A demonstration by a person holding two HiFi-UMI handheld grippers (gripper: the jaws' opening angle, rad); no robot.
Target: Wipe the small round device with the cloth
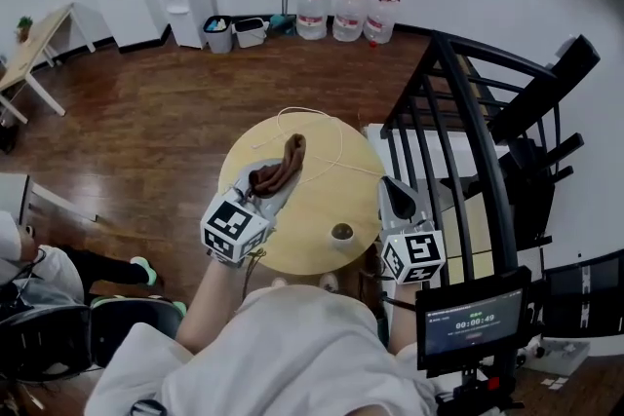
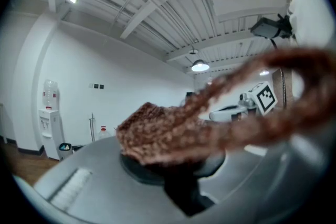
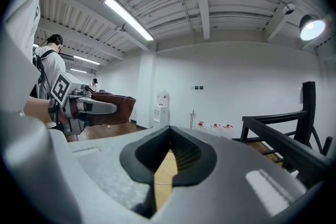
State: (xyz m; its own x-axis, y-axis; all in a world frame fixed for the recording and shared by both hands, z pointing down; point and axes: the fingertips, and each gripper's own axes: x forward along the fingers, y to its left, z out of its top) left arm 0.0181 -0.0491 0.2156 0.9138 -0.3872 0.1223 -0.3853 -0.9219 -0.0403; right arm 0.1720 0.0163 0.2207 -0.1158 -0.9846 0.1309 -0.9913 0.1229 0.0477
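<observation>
Head view: the round pale wooden surface (image 1: 312,219) carried the small round dark device (image 1: 342,232) near its near edge. The left tongs (image 1: 271,192) held a crumpled brown cloth (image 1: 283,161) over the surface's left half, and the right tongs (image 1: 388,185) hung at its right rim.

Left gripper view: the left tongs (image 2: 173,165) pinched the cloth (image 2: 163,134).

Right gripper view: the right tongs (image 3: 167,155) were pressed together, empty, above the surface (image 3: 165,173).

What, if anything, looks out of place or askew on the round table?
A thin white cable trails in a loose loop across the round table to its far rim. The small round device sits near the front edge. Nothing looks spilled or damaged.
</observation>
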